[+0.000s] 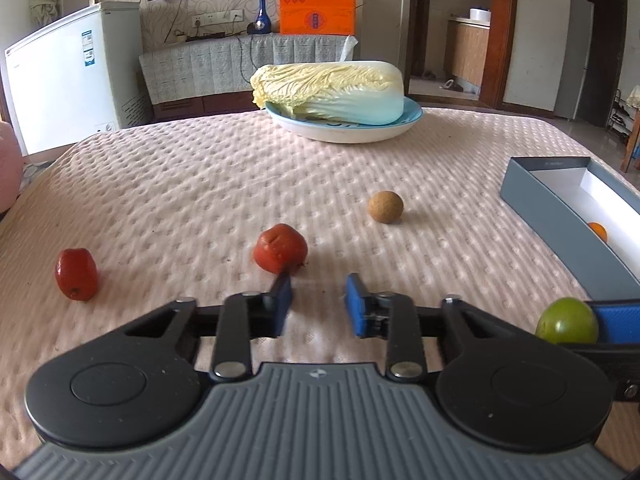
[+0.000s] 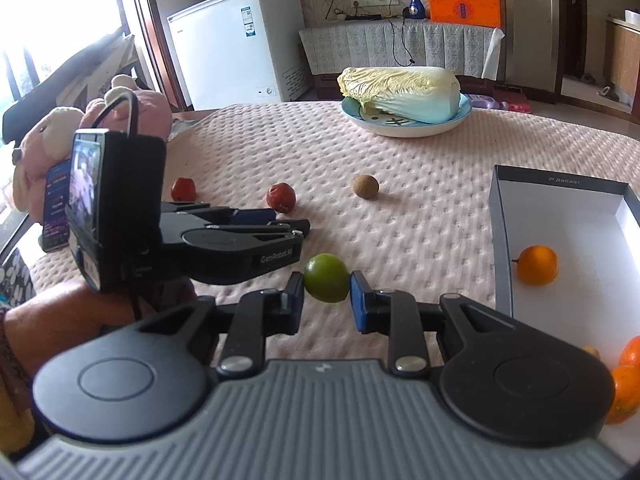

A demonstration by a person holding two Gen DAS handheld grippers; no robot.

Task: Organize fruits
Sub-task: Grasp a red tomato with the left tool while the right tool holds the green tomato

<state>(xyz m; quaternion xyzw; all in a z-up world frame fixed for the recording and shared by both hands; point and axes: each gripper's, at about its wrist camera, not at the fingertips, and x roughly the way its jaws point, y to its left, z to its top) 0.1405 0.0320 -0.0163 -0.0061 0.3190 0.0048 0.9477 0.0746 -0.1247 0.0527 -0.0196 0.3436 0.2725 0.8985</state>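
Observation:
My right gripper [image 2: 326, 289] is shut on a green round fruit [image 2: 326, 278], lifted just off the pink quilted cloth; in the left wrist view that fruit [image 1: 566, 320] sits against one blue pad [image 1: 616, 326]. My left gripper [image 1: 319, 300] has its pads drawn close, with nothing between them. A red fruit [image 1: 280, 248] lies just ahead of its left finger. Another red fruit [image 1: 76, 274] lies further left, and a brown round fruit [image 1: 385, 207] further ahead. At the right stands a grey box [image 2: 500, 248] holding an orange [image 2: 537, 265] and more oranges [image 2: 624, 392].
A napa cabbage [image 1: 332, 88] lies on a blue plate [image 1: 348, 130] at the table's far side. A pink plush toy [image 2: 120, 108] sits off the left edge. A person's hand [image 2: 60, 320] holds the left gripper [image 2: 298, 224] close beside my right one.

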